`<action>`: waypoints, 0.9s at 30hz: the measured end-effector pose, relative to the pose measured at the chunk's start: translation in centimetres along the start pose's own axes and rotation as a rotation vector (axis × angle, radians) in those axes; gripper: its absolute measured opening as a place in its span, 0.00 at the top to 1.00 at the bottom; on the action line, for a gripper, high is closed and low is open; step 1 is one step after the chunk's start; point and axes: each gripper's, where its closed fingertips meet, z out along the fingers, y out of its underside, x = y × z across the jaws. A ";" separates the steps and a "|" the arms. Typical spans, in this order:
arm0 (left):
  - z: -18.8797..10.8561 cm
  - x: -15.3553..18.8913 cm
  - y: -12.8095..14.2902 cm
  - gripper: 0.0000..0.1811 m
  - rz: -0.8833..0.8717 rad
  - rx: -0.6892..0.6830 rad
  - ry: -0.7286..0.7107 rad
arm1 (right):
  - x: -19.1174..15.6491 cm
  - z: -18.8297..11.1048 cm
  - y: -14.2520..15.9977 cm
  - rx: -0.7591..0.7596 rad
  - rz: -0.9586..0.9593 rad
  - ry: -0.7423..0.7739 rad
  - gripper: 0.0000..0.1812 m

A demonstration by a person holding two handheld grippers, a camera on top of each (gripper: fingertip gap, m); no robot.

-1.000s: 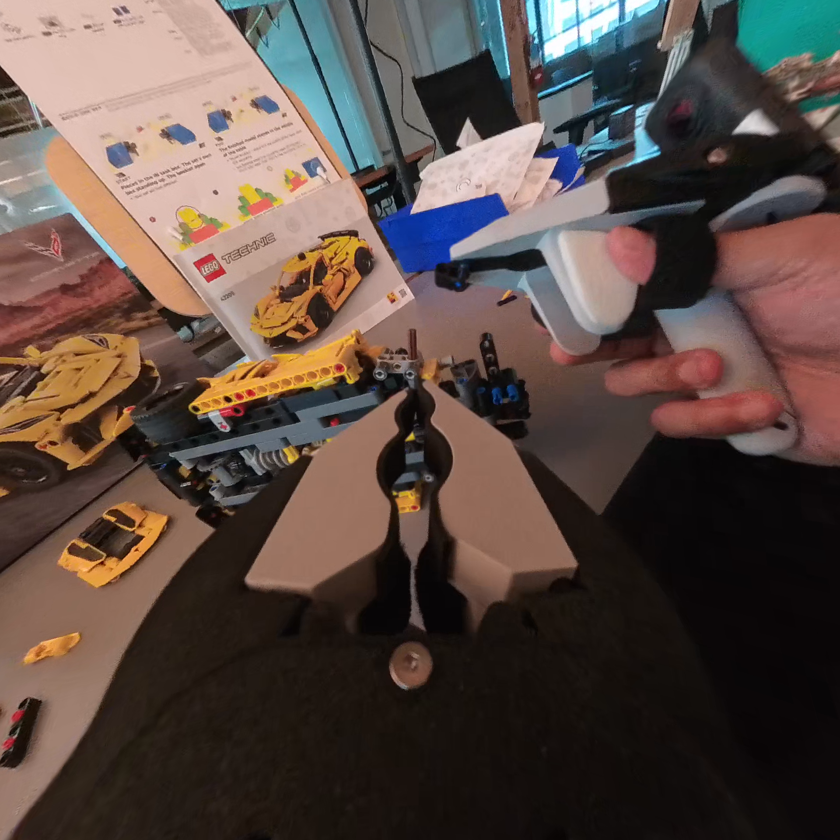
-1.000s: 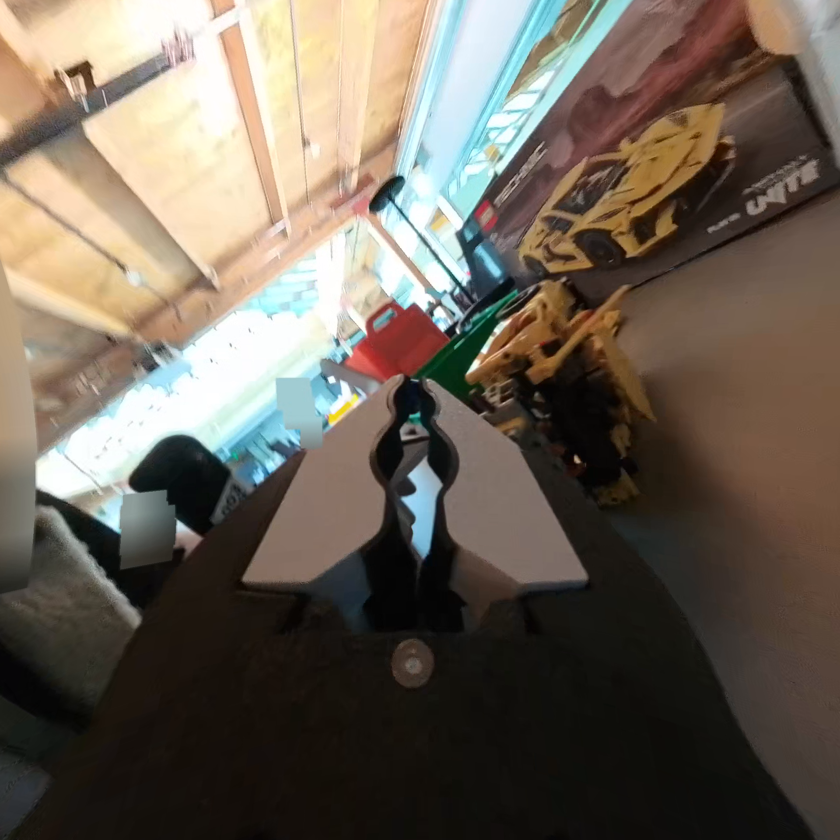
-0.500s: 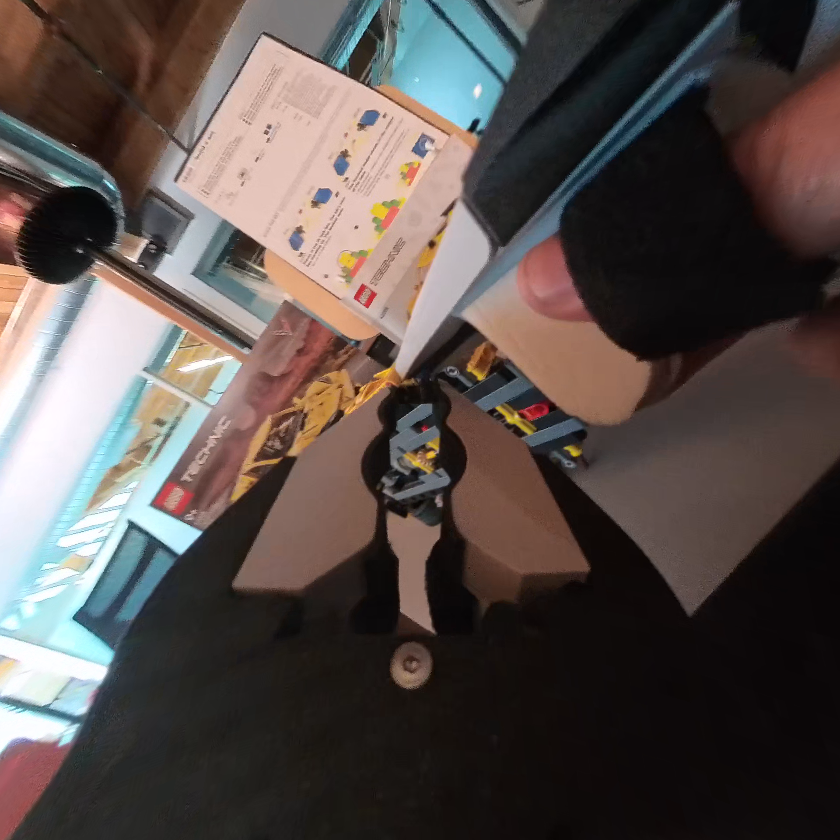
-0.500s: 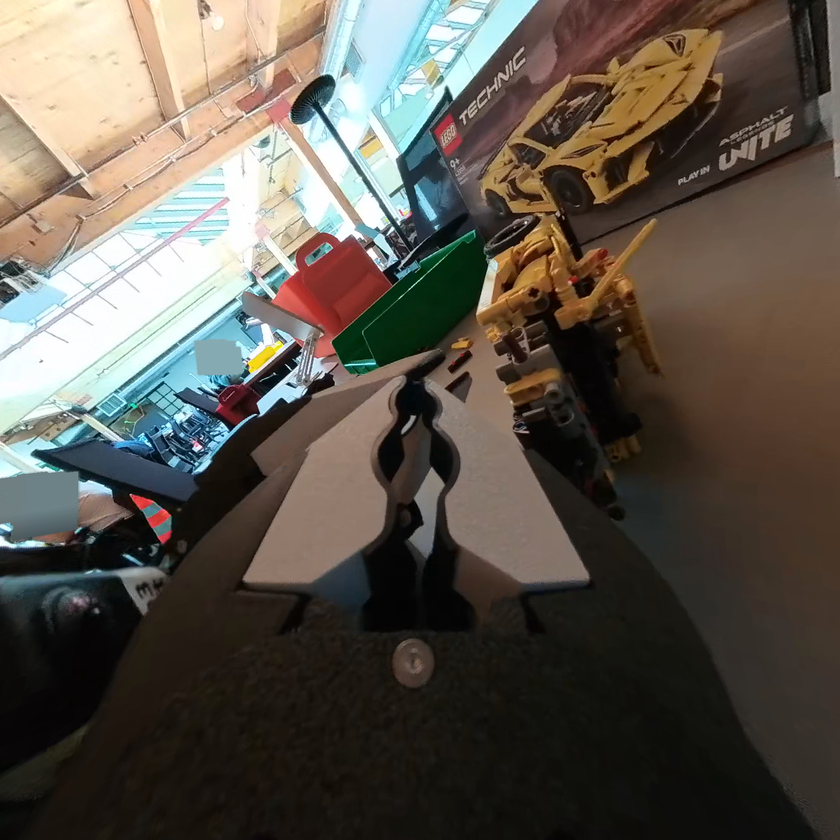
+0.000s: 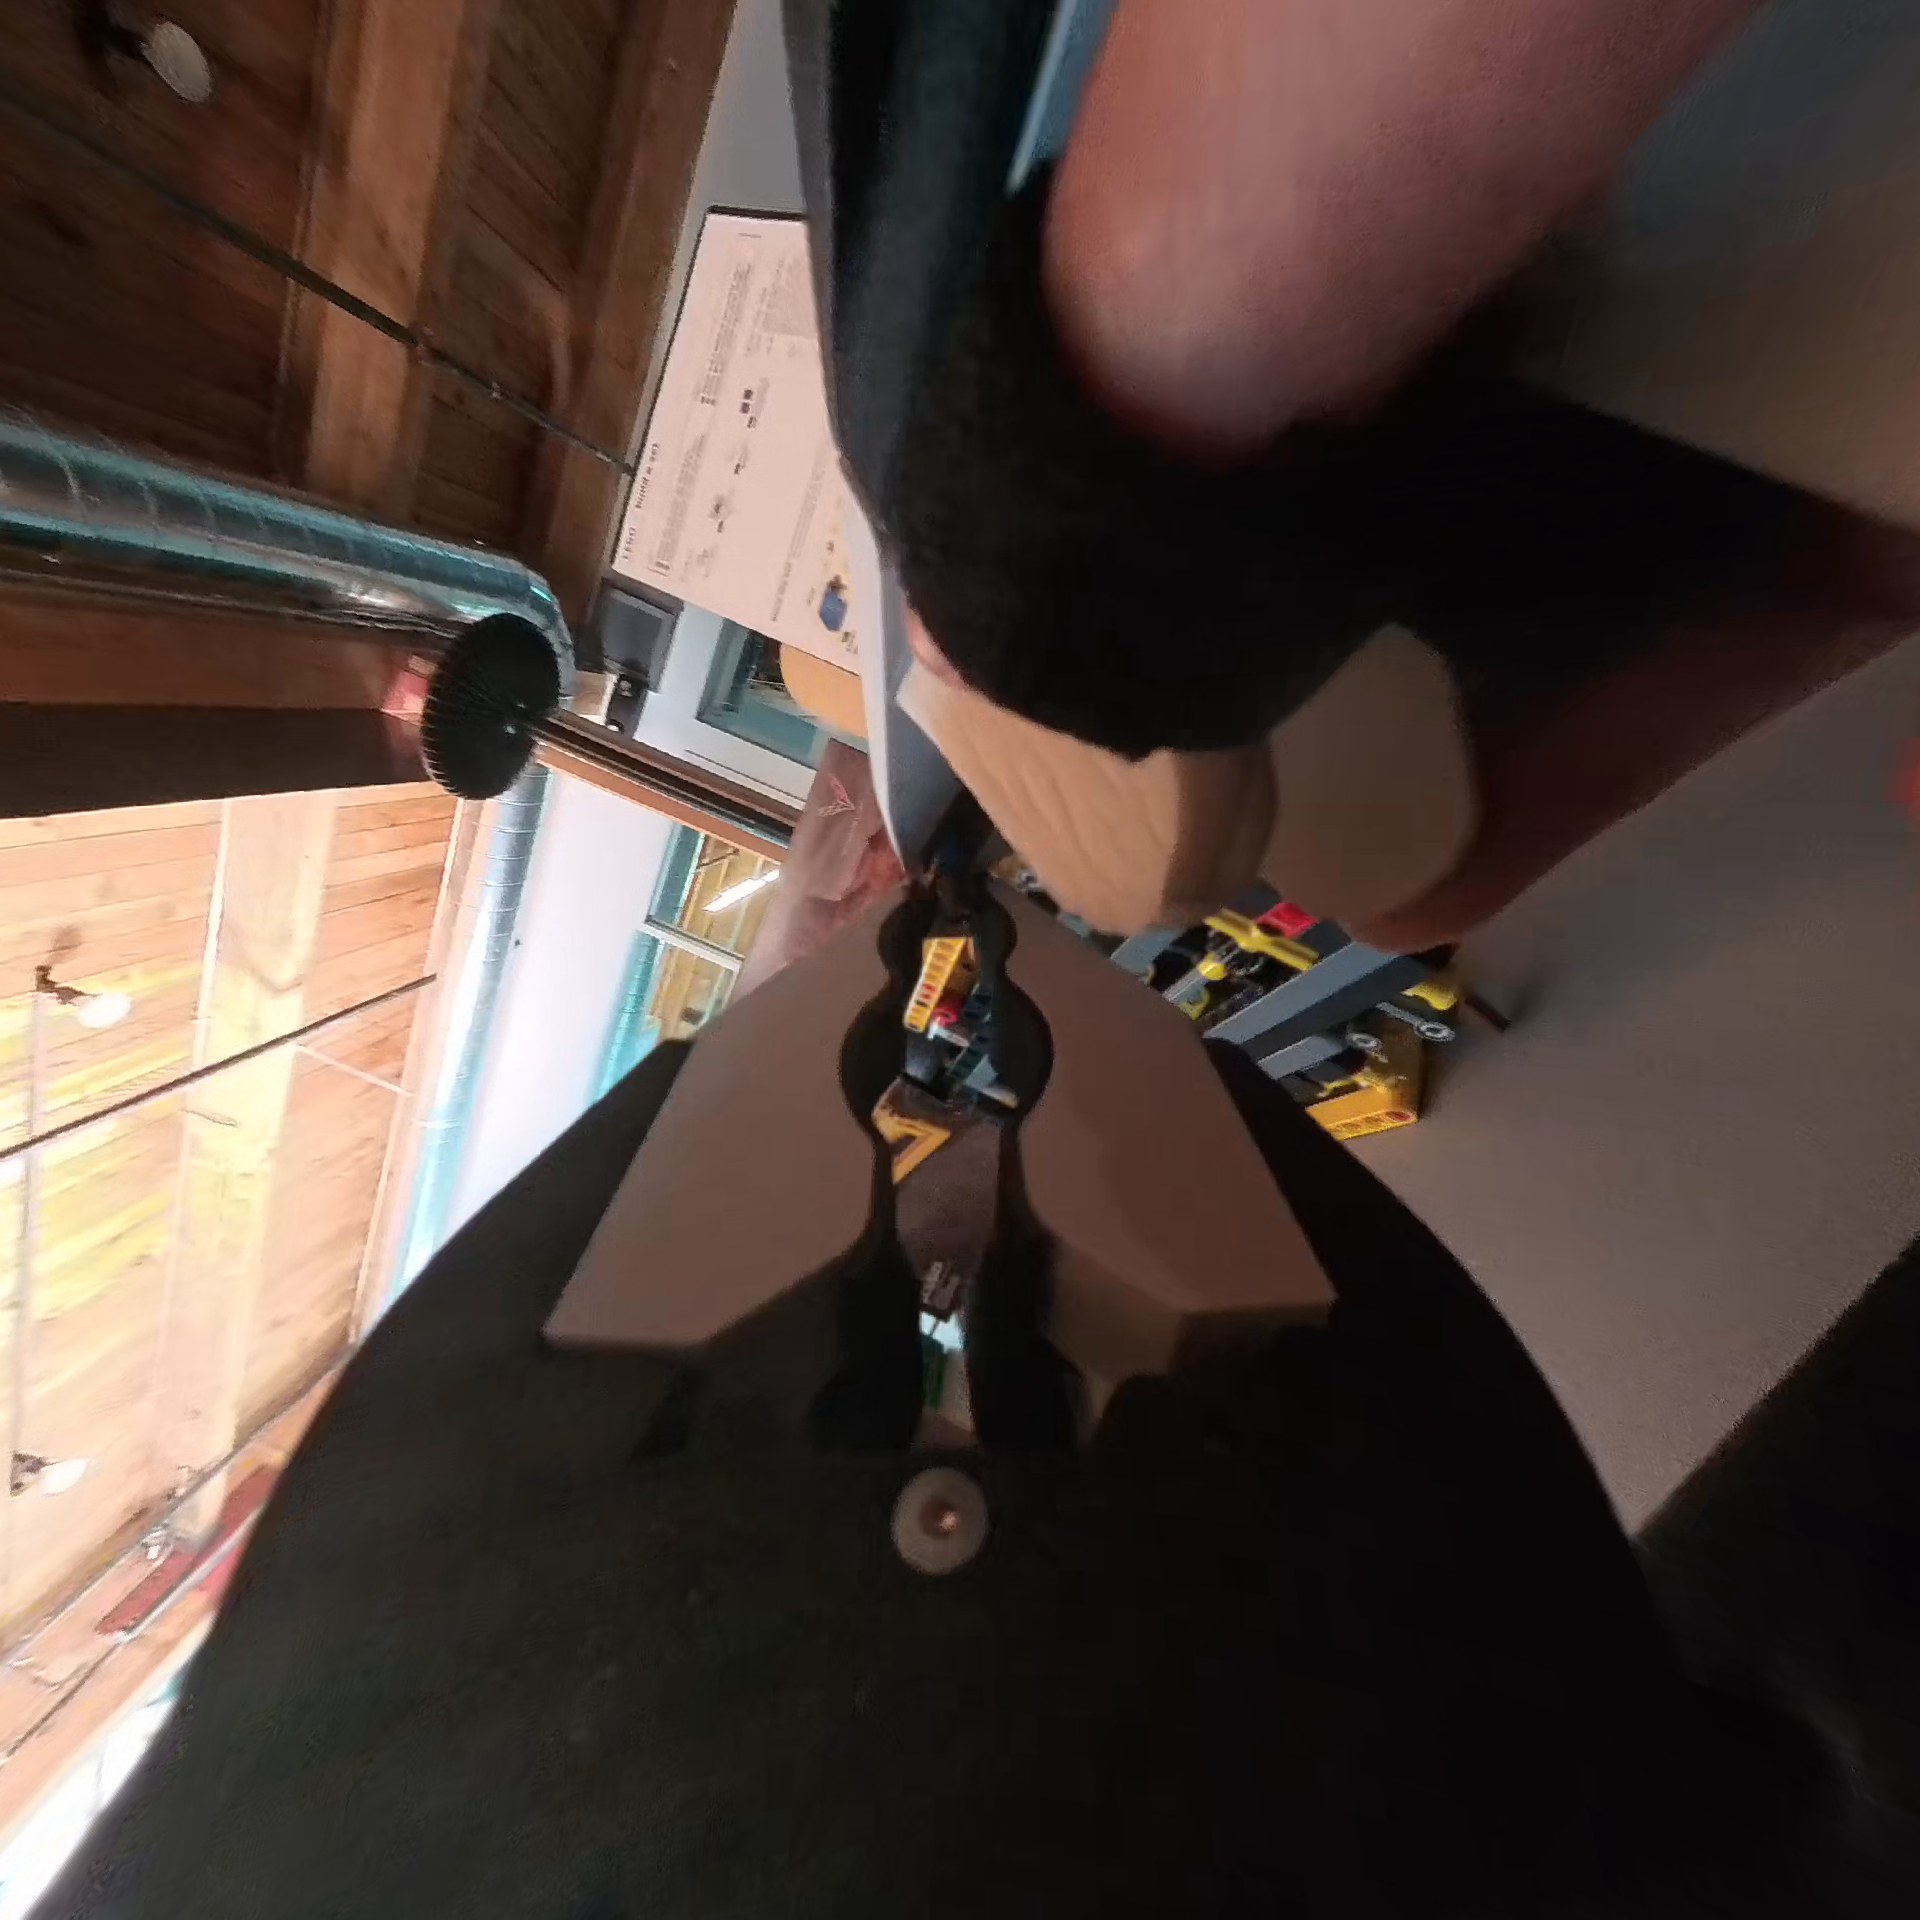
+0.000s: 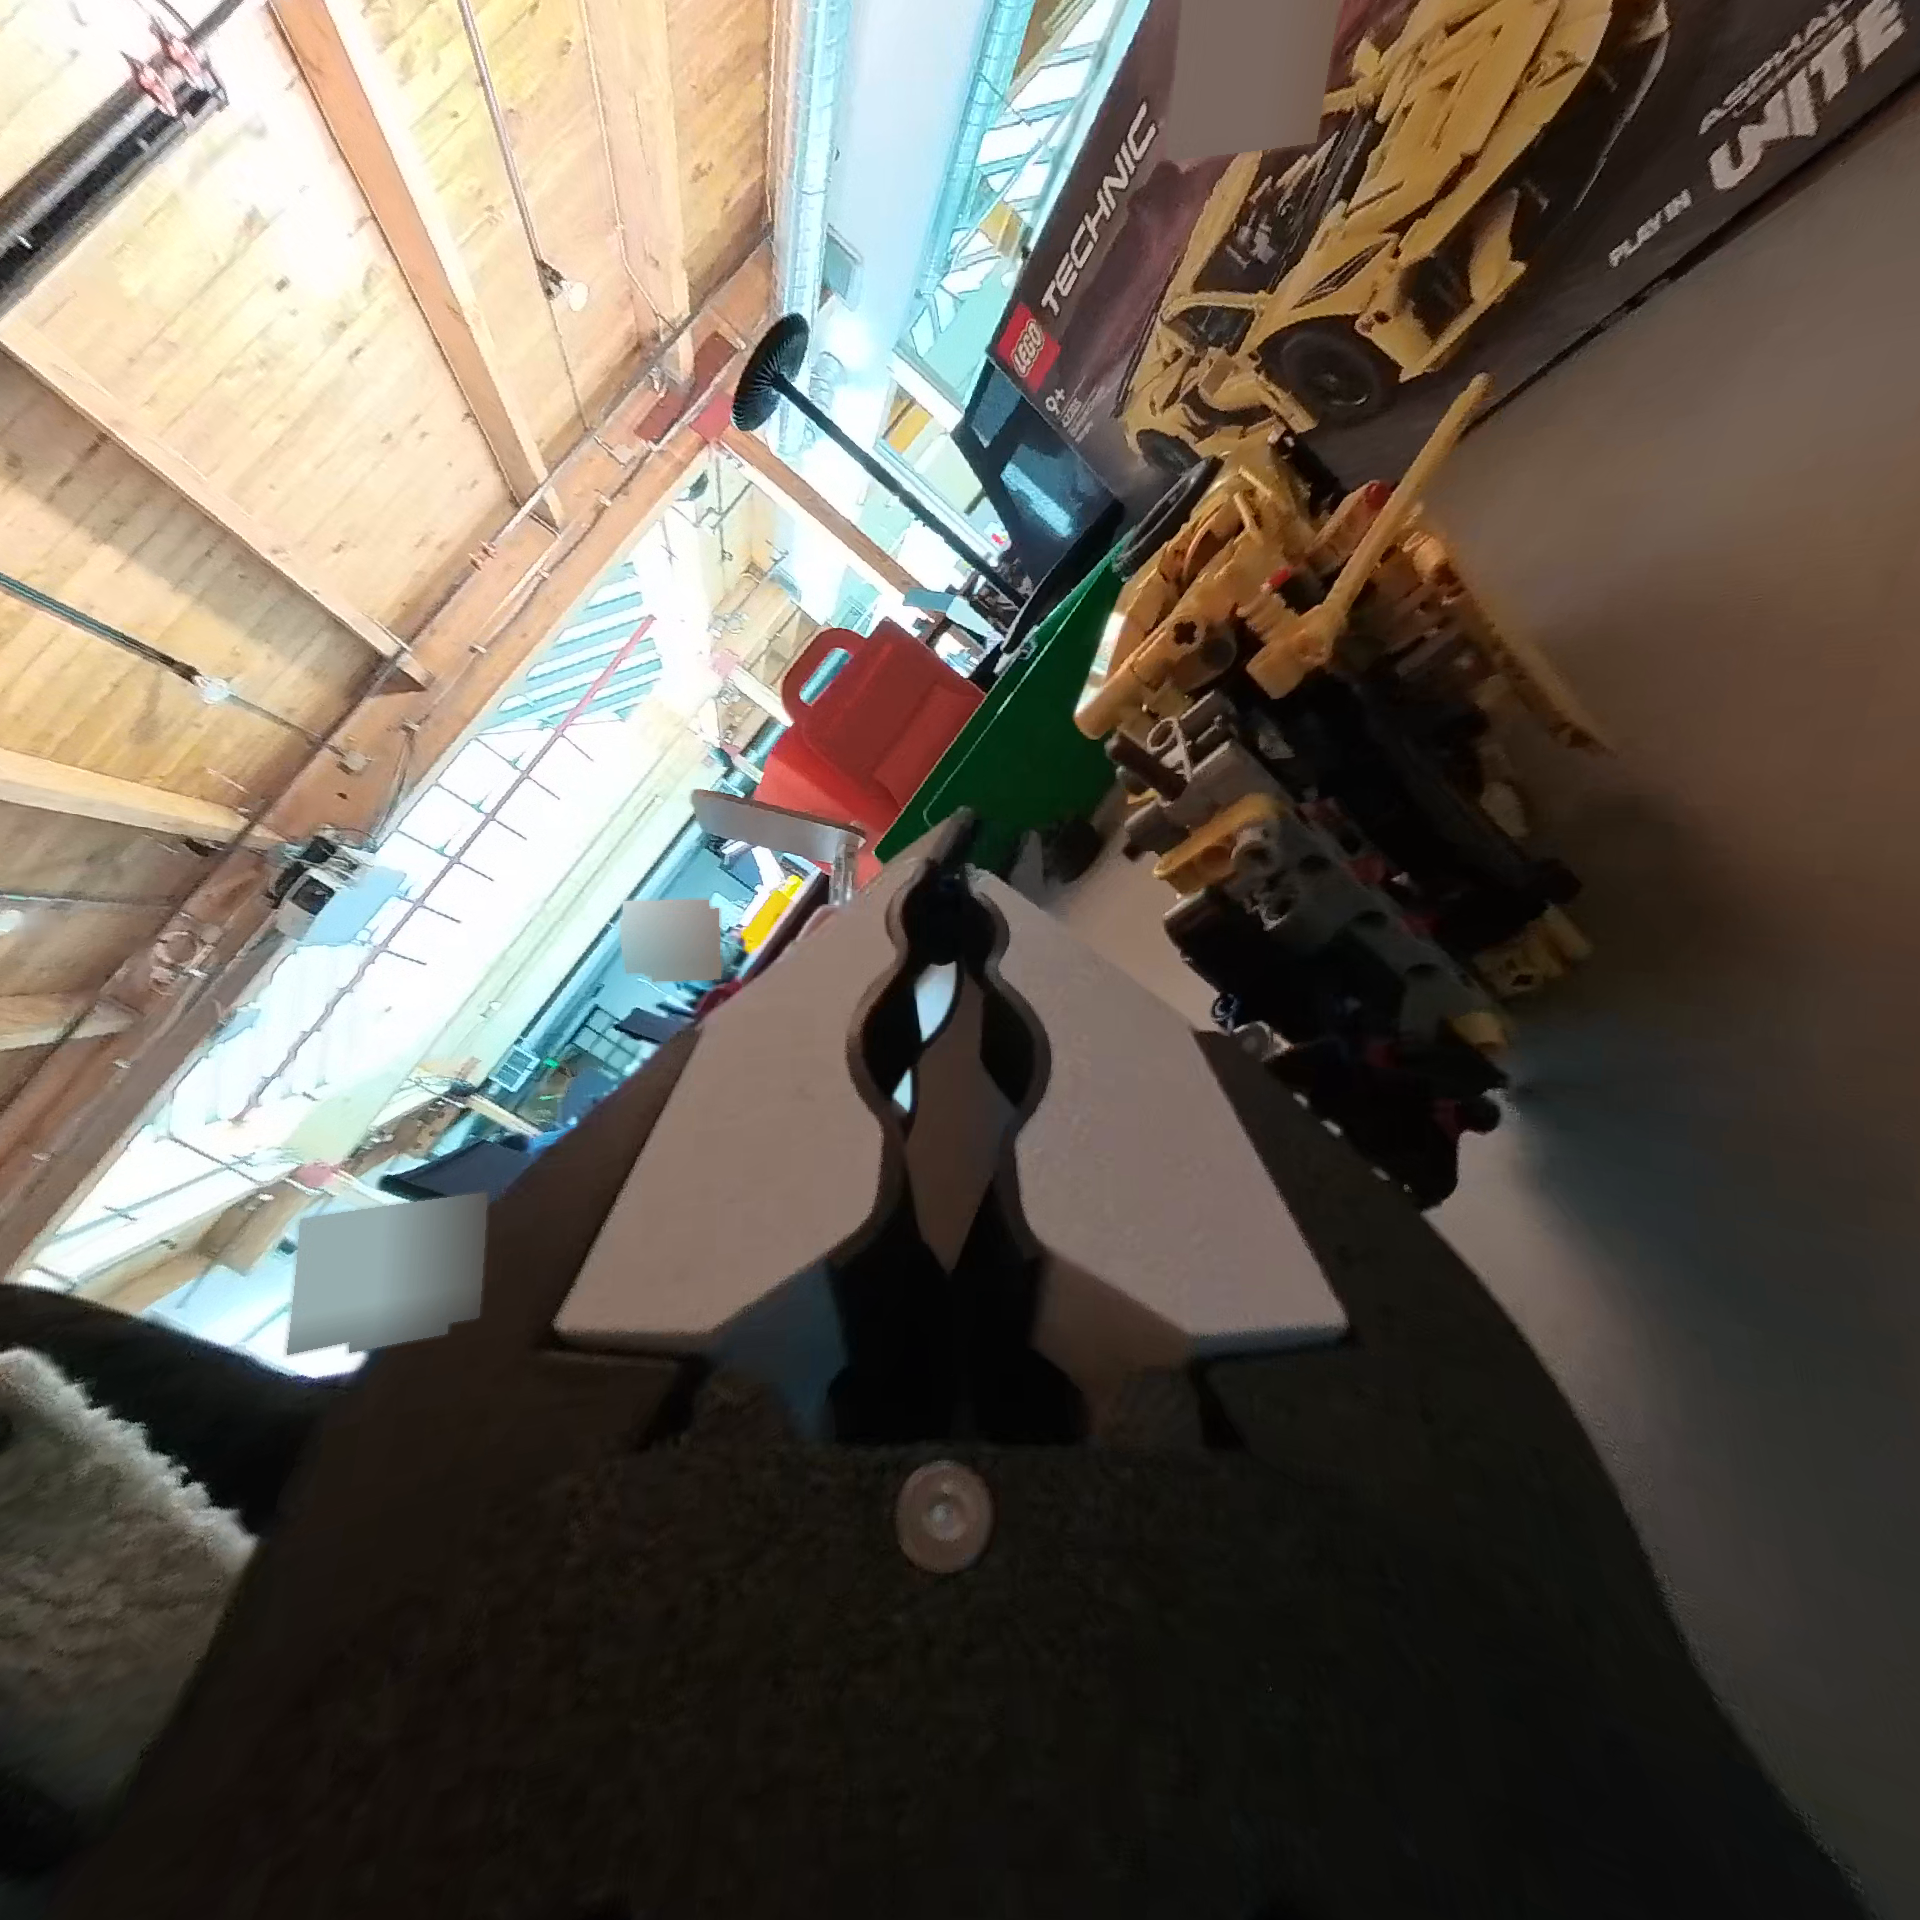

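My left gripper (image 5: pixel 951 909) has its jaws almost closed; I see nothing clearly held in it. Yellow and black parts of the brick-built car model (image 5: pixel 1320 997) show through the gap. My right gripper (image 6: pixel 943 883) is shut on a small dark blue pin (image 6: pixel 940 899). Its tip meets the left gripper's tip, and one left finger (image 6: pixel 940 836) shows just beyond it. In the left wrist view the right gripper's finger (image 5: pixel 904 748) and the hand (image 5: pixel 1351 208) holding it fill the top right. The model (image 6: pixel 1330 831) lies on the grey table (image 6: pixel 1714 935), to the right of both tips.
Both views are rolled, so the table (image 5: pixel 1662 1039) appears on the right. The model's box (image 6: pixel 1351 208) stands behind the model. A green bin (image 6: pixel 997 748) and a red container (image 6: pixel 883 717) stand beyond it. An instruction sheet (image 5: pixel 748 416) stands at the back. The tips of both grippers are at nearly the same place.
Both grippers have rolled and tilted up from the table. The right gripper has come in close until its tip meets the left gripper's tip. Both jaws have stayed closed.
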 end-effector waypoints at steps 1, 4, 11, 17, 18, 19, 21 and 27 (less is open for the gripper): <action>0.0 0.1 0.0 0.96 0.006 -0.003 0.001 | 0.1 0.0 0.0 0.004 0.016 0.000 0.98; 0.1 0.4 -0.1 0.96 0.034 0.002 0.016 | 0.4 -0.1 -0.1 0.001 0.058 0.000 0.99; -0.4 1.5 -0.7 0.98 -0.016 0.061 0.119 | 1.3 -0.7 -0.2 -0.020 0.195 -0.032 1.00; -3.8 2.4 -4.4 0.98 0.124 0.286 0.103 | 4.9 -4.7 -6.8 0.218 0.244 0.027 1.00; -3.2 2.3 -3.7 0.97 0.108 0.245 0.104 | 4.4 -5.1 -7.3 0.202 0.150 0.042 1.00; -2.4 1.7 -3.0 0.97 0.024 0.208 0.118 | 3.5 -5.1 -7.4 0.176 0.082 0.037 1.00; -2.0 1.0 -2.6 0.97 -0.094 0.197 0.145 | 3.6 -4.7 -5.9 0.040 -0.053 0.081 1.00; -1.0 1.1 -1.0 0.97 -0.422 0.151 0.325 | 1.3 -4.2 -4.6 -0.042 -0.600 0.024 1.00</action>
